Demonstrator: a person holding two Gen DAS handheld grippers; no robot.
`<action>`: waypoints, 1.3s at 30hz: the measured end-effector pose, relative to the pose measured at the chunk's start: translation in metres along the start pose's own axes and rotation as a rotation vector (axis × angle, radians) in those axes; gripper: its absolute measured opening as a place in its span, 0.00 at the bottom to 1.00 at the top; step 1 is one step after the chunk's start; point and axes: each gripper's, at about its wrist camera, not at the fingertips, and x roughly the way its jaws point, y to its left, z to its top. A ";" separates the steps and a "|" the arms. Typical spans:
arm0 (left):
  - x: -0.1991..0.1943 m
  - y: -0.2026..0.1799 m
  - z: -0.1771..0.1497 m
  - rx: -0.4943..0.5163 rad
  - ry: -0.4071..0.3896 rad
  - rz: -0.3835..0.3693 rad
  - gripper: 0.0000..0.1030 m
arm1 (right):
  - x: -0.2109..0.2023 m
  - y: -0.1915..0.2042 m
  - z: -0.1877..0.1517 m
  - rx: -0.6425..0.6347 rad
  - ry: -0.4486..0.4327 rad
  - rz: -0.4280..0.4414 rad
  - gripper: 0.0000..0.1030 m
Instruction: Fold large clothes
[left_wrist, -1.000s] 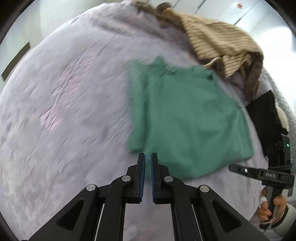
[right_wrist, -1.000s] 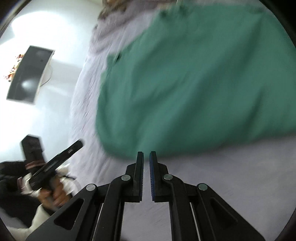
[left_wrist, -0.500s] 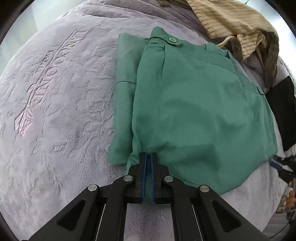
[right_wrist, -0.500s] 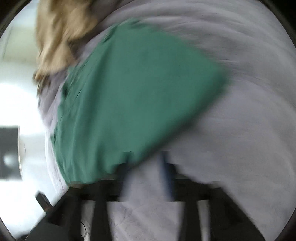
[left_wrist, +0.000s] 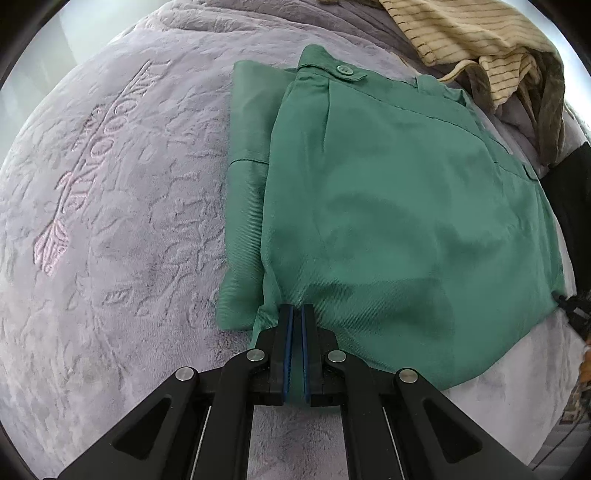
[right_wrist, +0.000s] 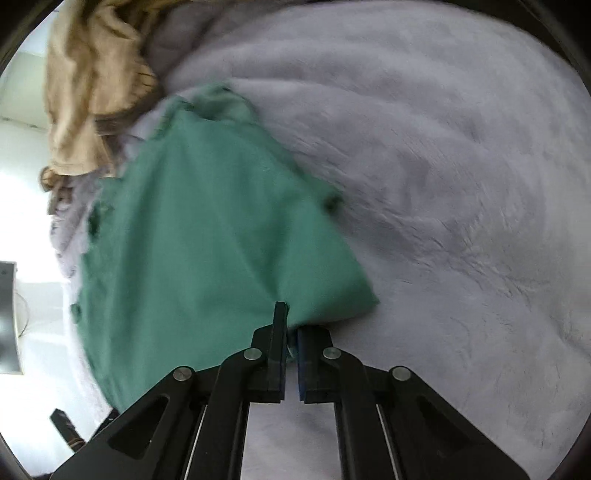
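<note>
On the bed, over a grey plush blanket (left_wrist: 110, 258), found the green trousers (left_wrist: 388, 206) lying flat and doubled over, waistband and button at the far end, a lower layer peeking out along the left side. Noted a heap of striped beige clothing (left_wrist: 480, 33) just beyond the far right corner, close to the green cloth.

Saw the left gripper (left_wrist: 294, 310) pointing steeply down at the near edge, close to the near left corner, jaws closed on the trousers with cloth pinched between the blue pads. Saw the right gripper (right_wrist: 291, 323) at the other near corner, jaws just having been closing and now clamped, with a tuck of green cloth caught between them. Could not tell through the blur how many layers sat in that bite.

Judged the step in hand as taking both near corners, ready for carrying that end over toward the waistband.

Reckoned on three ways of spoiling it:
- Might have lifted only the top layer, given so shallow a bite at each corner, leaving the layer beneath behind.
- Might have dragged the whole stack across the soft blanket, skewing the offset layers further.
- Might have snagged the striped heap by overshooting the waistband.
</note>
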 end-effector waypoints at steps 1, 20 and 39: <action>0.001 0.002 0.000 -0.016 0.003 -0.008 0.06 | 0.003 -0.007 -0.001 0.011 0.007 0.005 0.04; -0.027 0.001 -0.006 -0.055 0.002 0.030 0.06 | -0.030 0.067 -0.086 -0.139 0.112 0.089 0.56; -0.049 0.033 -0.029 -0.079 0.000 0.005 0.07 | 0.028 0.163 -0.148 -0.299 0.298 0.179 0.62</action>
